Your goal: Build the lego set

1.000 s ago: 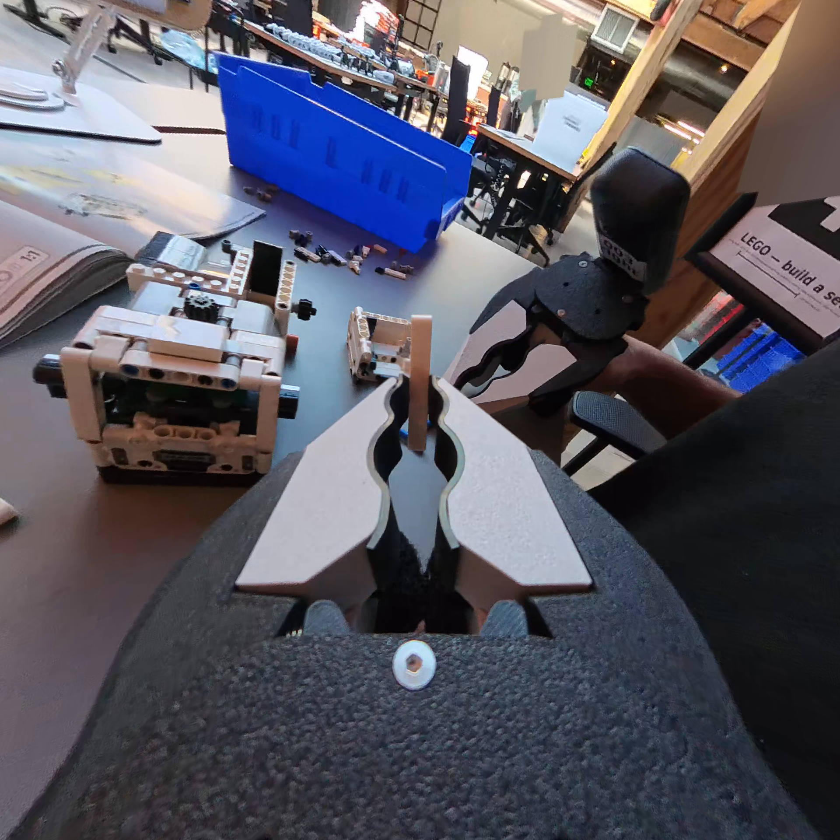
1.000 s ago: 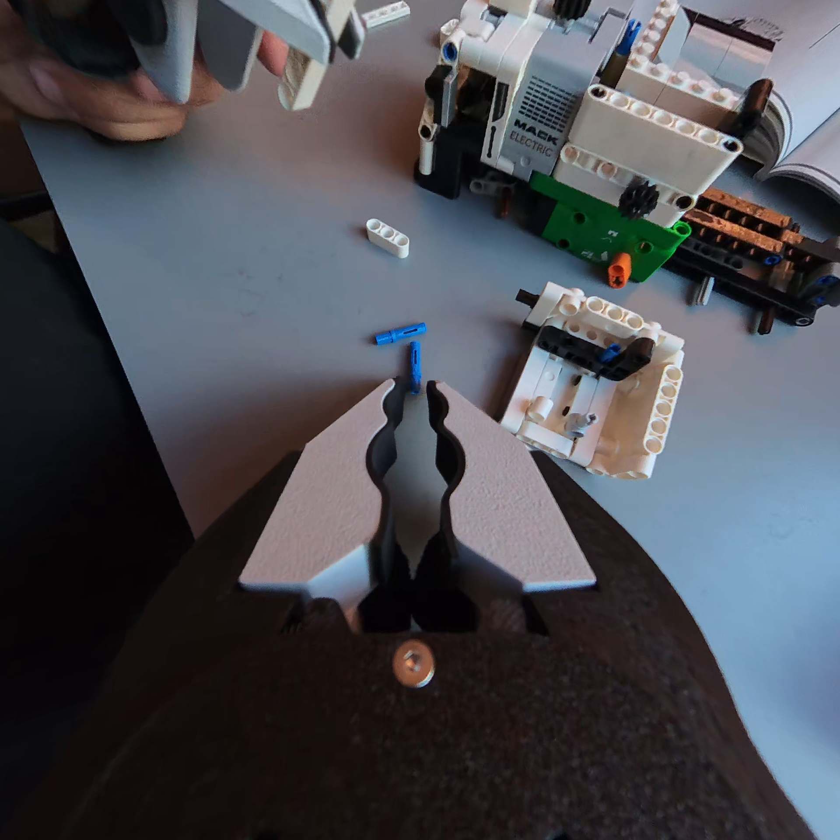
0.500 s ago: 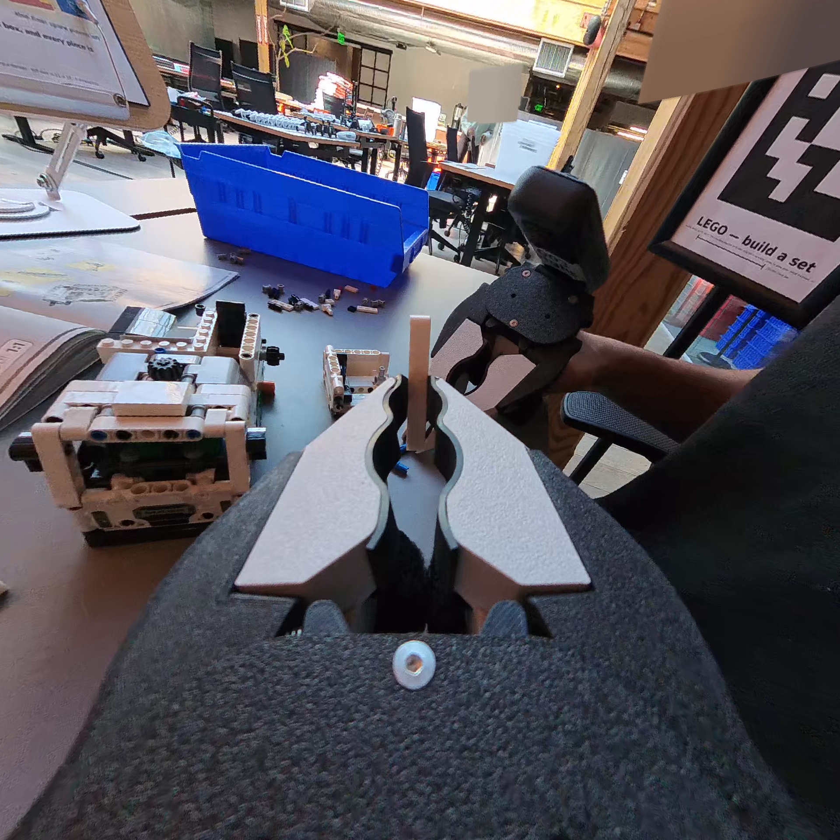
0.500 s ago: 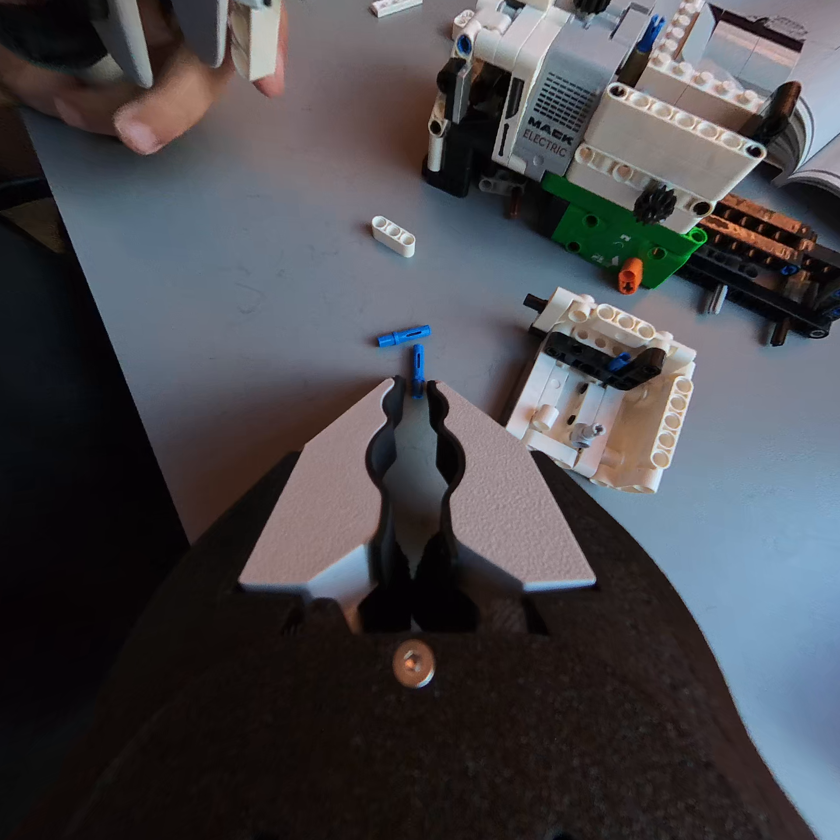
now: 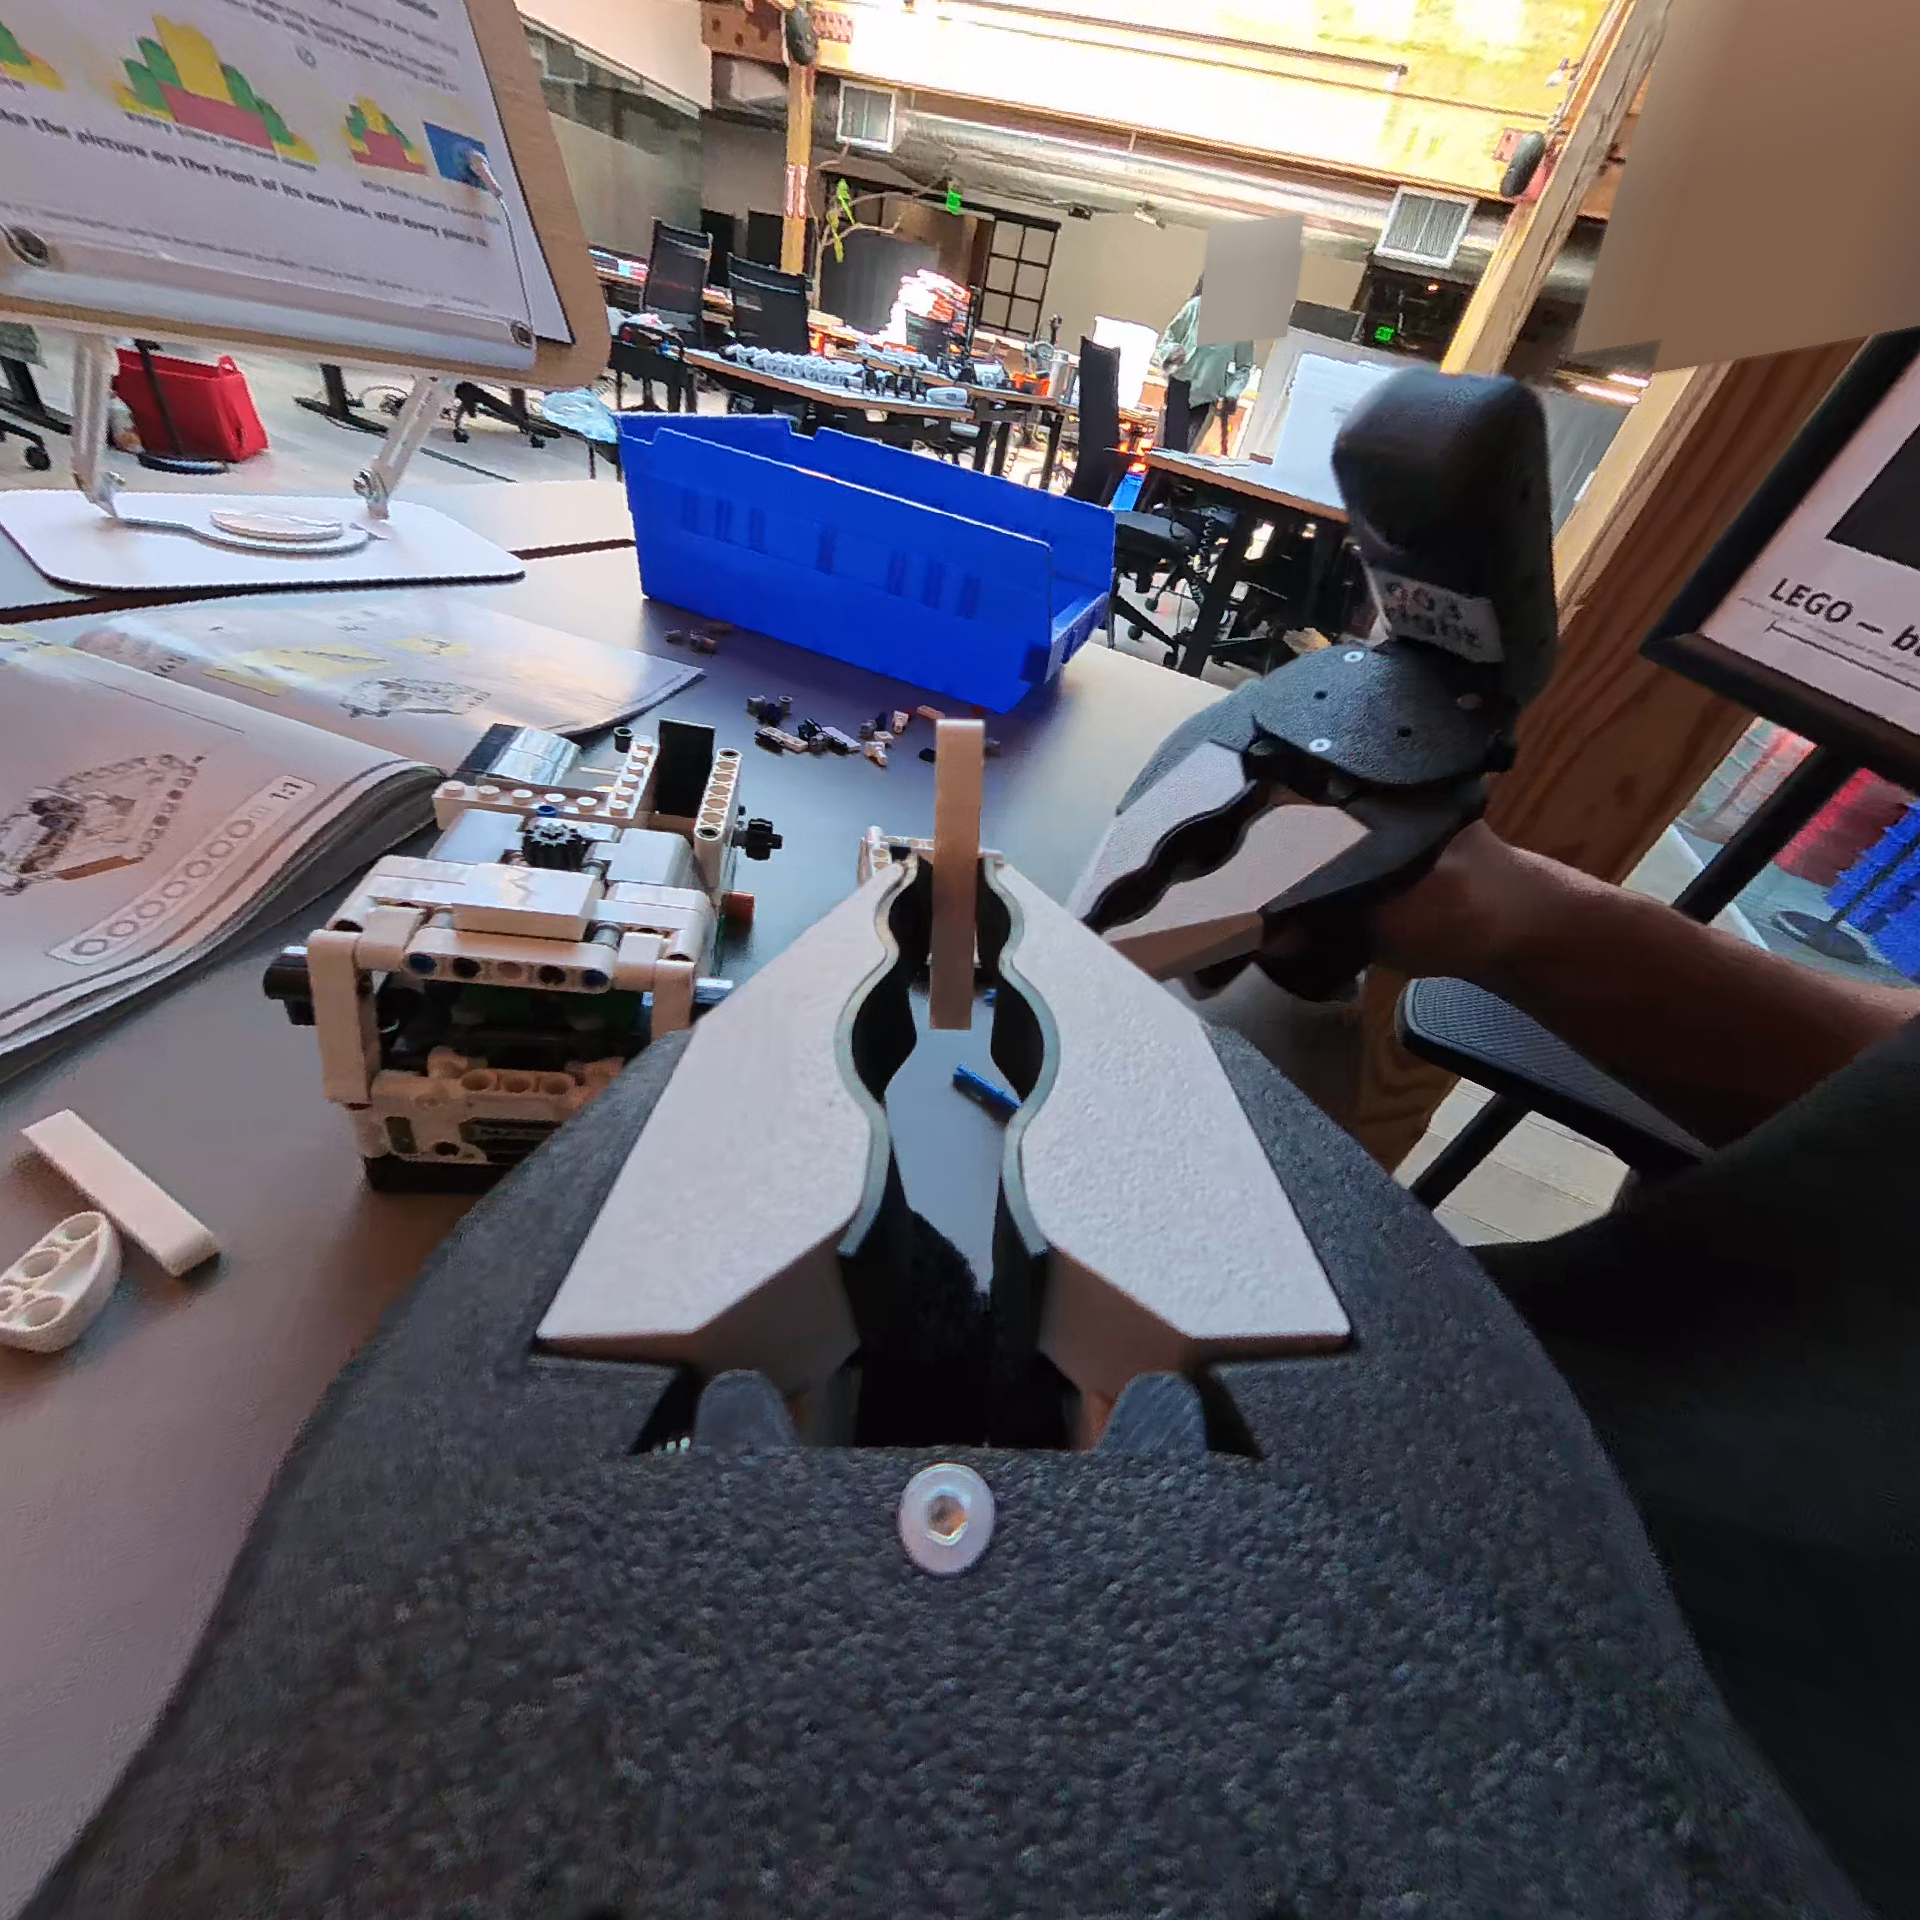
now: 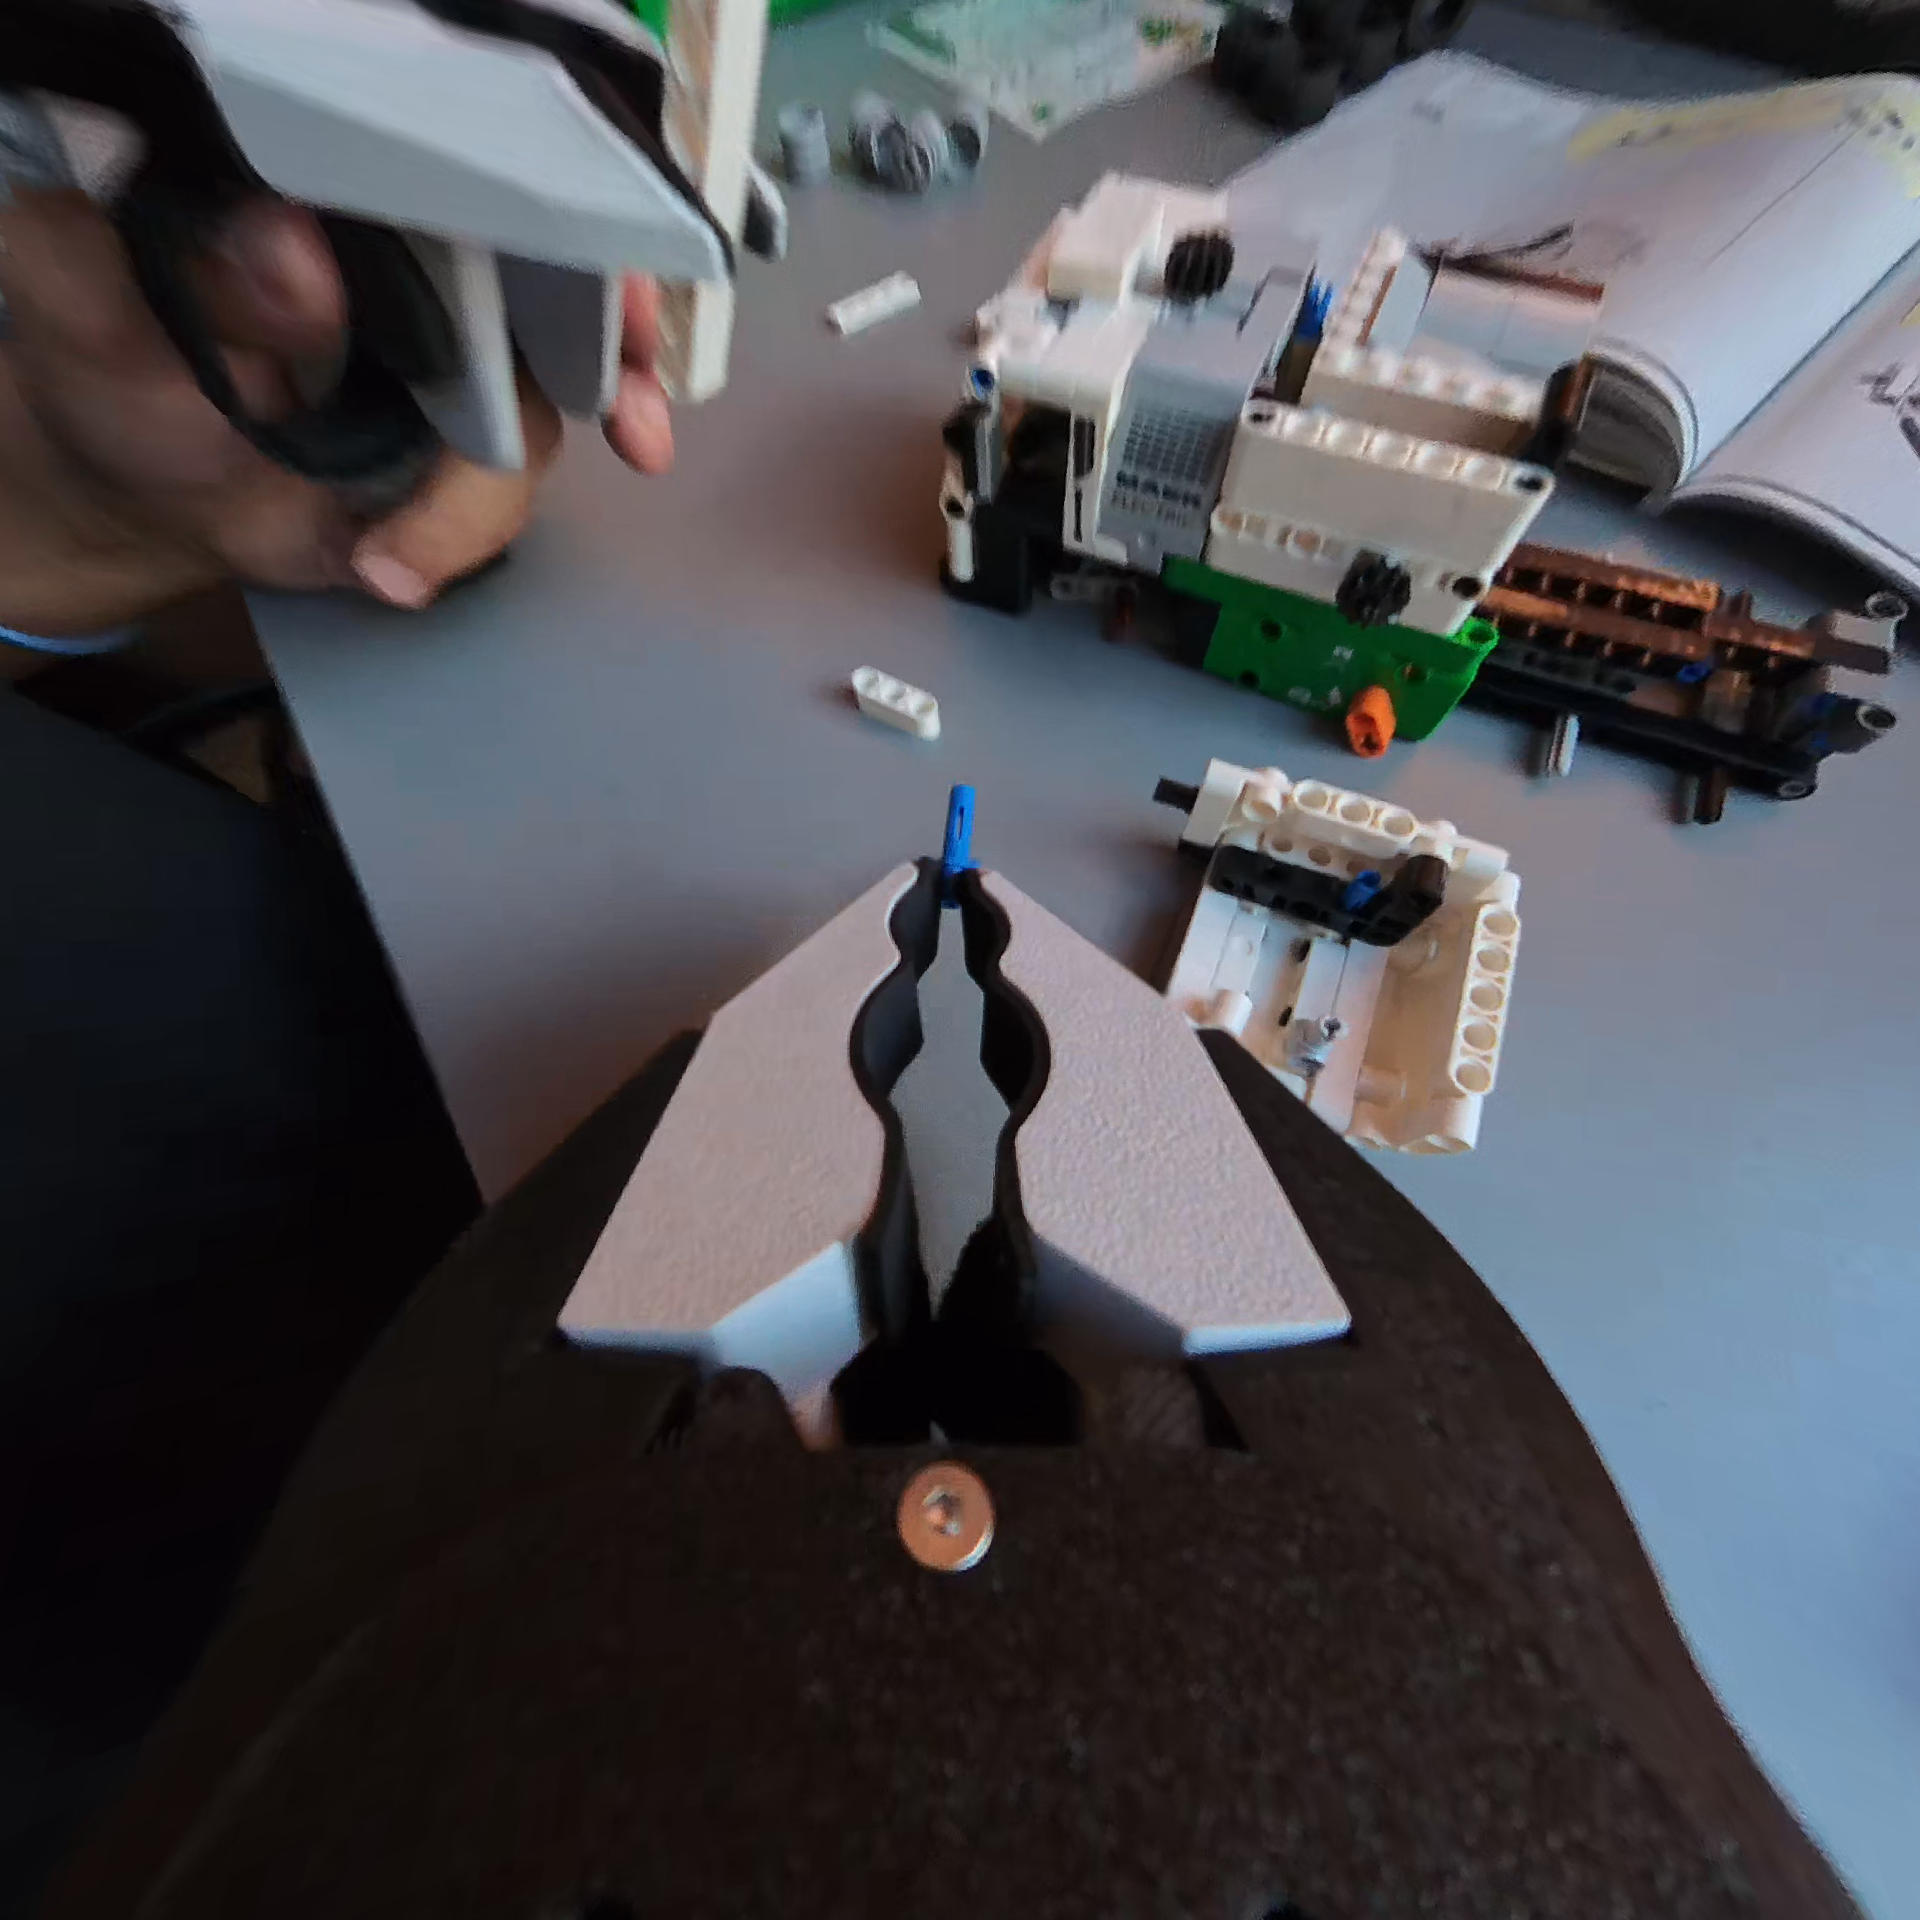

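Observation:
My left gripper (image 5: 951, 878) is shut on a white beam (image 5: 956, 831) that stands upright between its tips, above the table. My right gripper (image 6: 948, 883) is shut on a small blue pin (image 6: 956, 826) that pokes forward from its tips, just above the table. The white-and-green truck build (image 6: 1247, 488) stands ahead, and also shows in the left wrist view (image 5: 499, 966). A white sub-assembly (image 6: 1361, 966) lies to the right of my right gripper. The left gripper and its beam (image 6: 717, 197) hang at the top left. A second blue pin (image 5: 982, 1086) lies on the table.
A blue bin (image 5: 862, 582) stands at the back with small loose parts (image 5: 831, 732) before it. An open manual (image 5: 208, 779) lies left. A small white three-hole beam (image 6: 896, 703) lies near the pin. Two white pieces (image 5: 114, 1190) lie at the left edge. The table edge runs close on the right gripper's left. The grippers' ends are close to 9 cm from one another.
My right gripper has shut on the blue pin and lifted it off the table. My left gripper with the white beam has moved closer to the right one.

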